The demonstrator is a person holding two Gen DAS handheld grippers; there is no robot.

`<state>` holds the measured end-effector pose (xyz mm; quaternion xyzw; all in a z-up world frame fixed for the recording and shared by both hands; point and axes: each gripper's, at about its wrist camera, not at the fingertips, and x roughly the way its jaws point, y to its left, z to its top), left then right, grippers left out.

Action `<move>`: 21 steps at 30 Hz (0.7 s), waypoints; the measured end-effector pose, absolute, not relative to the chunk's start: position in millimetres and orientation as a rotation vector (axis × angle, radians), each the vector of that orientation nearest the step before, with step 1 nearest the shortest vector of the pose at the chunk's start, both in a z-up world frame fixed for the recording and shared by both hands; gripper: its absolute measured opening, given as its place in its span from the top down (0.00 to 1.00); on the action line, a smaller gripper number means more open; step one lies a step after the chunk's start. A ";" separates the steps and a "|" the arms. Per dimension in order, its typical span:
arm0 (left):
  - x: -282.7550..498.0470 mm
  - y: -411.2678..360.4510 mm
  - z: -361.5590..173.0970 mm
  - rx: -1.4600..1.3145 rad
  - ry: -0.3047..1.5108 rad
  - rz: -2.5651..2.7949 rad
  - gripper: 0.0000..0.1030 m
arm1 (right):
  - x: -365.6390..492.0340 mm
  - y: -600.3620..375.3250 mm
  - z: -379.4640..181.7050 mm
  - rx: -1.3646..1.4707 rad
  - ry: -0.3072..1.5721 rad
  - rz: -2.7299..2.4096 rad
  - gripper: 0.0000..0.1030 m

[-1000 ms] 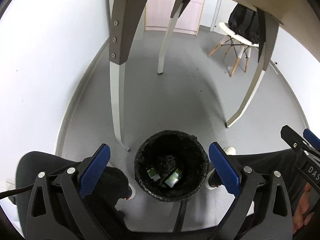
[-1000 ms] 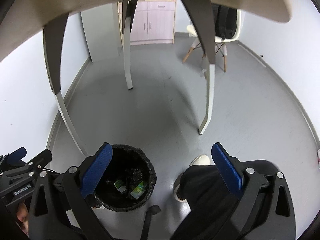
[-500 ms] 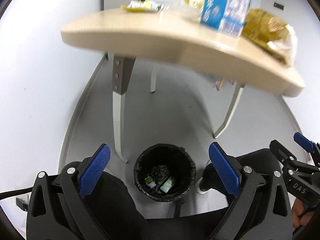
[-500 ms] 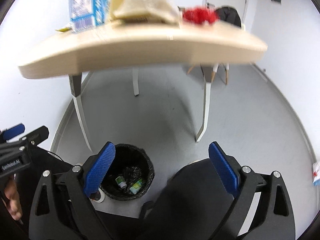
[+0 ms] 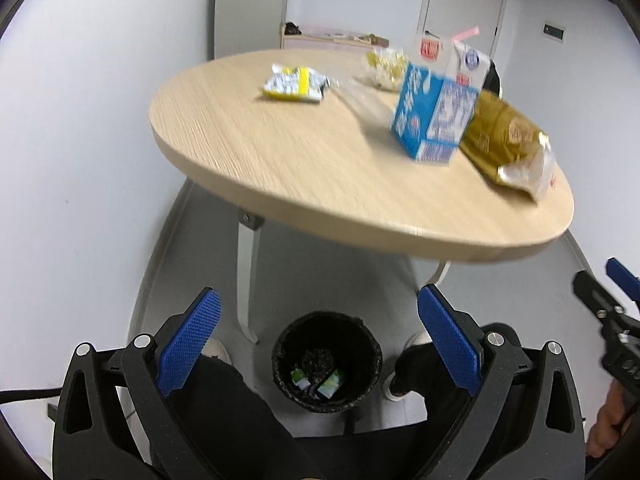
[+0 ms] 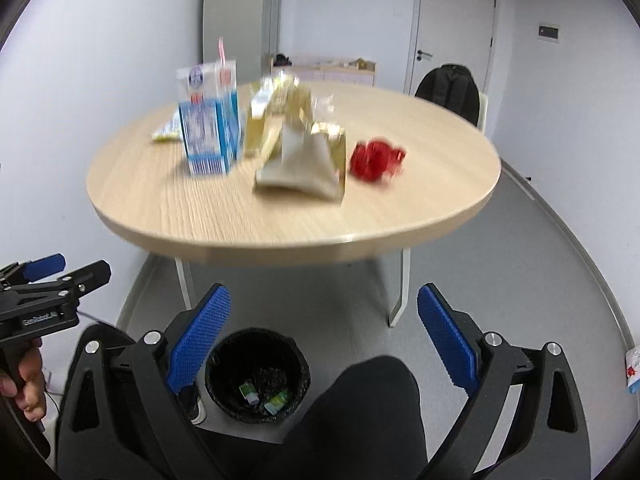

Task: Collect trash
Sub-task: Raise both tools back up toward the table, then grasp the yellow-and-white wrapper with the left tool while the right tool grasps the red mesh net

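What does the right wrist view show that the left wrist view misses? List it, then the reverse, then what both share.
Only the right wrist view shows the red wrapper and the chair with a backpack. Only the left wrist view shows the yellow packet plainly. Both show the round table, the blue milk carton, the gold bag and the black bin below, both grippers open.

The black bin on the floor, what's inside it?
In the black bin lie two small green-and-white cartons on a crumpled black liner. Anything beneath the liner folds is hidden.
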<state>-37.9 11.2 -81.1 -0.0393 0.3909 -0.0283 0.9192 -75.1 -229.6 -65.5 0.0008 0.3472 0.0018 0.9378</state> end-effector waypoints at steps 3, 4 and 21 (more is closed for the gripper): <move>-28.8 15.7 -68.7 -0.076 0.787 -0.050 0.06 | -77.1 -236.0 -39.2 0.010 0.662 0.003 0.12; -23.9 17.3 -64.7 -0.074 0.784 -0.046 0.06 | -72.8 -239.1 -33.9 0.015 0.654 0.000 0.12; 135.2 39.8 -38.2 -0.049 0.814 -0.013 0.06 | 67.5 -284.6 -14.3 0.048 0.750 -0.046 0.18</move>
